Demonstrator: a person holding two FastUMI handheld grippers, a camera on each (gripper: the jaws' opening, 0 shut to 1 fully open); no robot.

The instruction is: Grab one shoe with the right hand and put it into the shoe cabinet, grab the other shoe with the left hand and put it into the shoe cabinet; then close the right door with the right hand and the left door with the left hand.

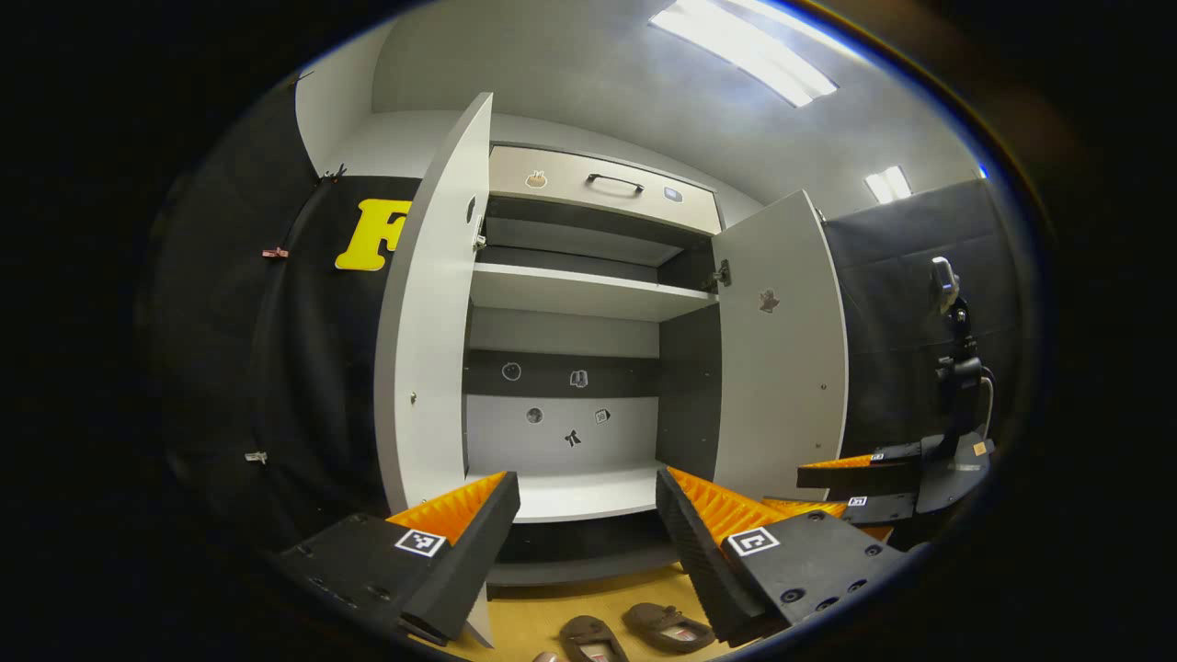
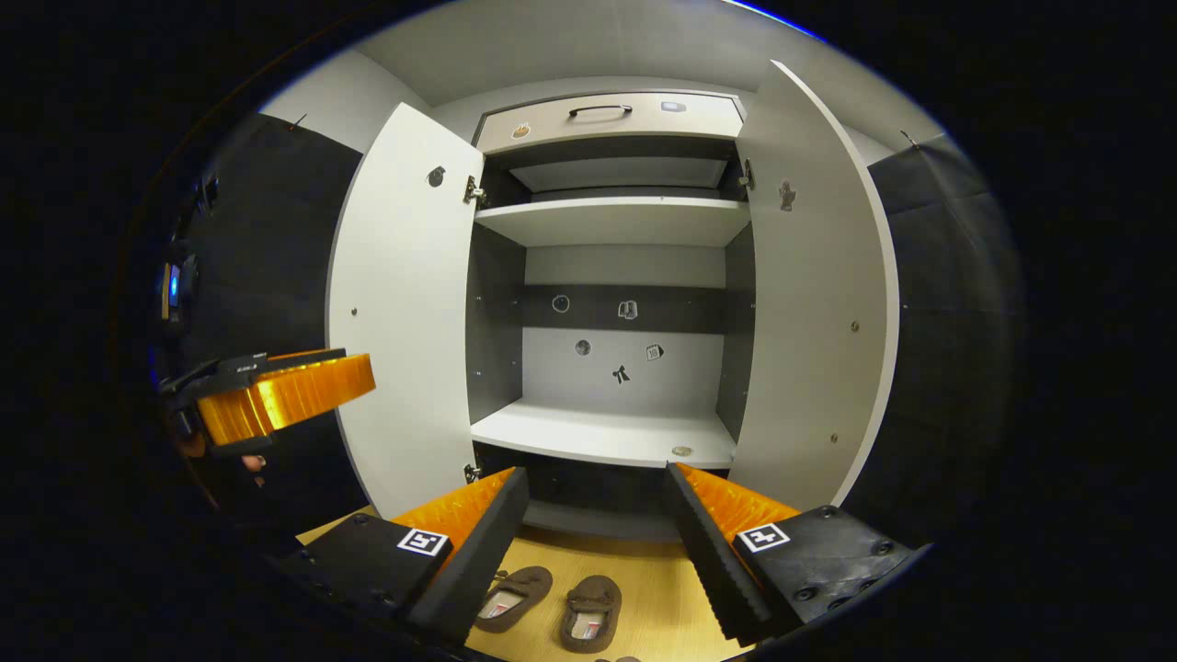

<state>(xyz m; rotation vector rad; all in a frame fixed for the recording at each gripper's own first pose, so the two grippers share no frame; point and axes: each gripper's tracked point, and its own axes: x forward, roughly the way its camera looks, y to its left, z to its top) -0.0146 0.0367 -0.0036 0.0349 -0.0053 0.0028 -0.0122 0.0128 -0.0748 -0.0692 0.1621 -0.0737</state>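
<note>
Two brown shoes lie side by side on the wooden floor before the cabinet: one shoe [image 2: 513, 597] on the left and the other shoe [image 2: 588, 612] beside it in the right gripper view, and again as a shoe [image 1: 592, 639] and a second shoe [image 1: 668, 626] in the left gripper view. The shoe cabinet [image 2: 611, 221] stands with its left door [image 2: 405, 303] and right door [image 2: 814, 294] swung wide. My left gripper [image 1: 588, 542] is open above the shoes. My right gripper [image 2: 598, 552] is open too, with nothing between its fingers. The other gripper [image 1: 864, 478] appears at the right of the left gripper view.
The lower shelf [image 2: 602, 432] is bare except for a small round thing near its front right. An upper shelf [image 2: 611, 221] and a drawer with a black handle [image 2: 598, 110] sit above. A camera stand [image 1: 956, 368] rises at the right. Black cloth walls flank the cabinet.
</note>
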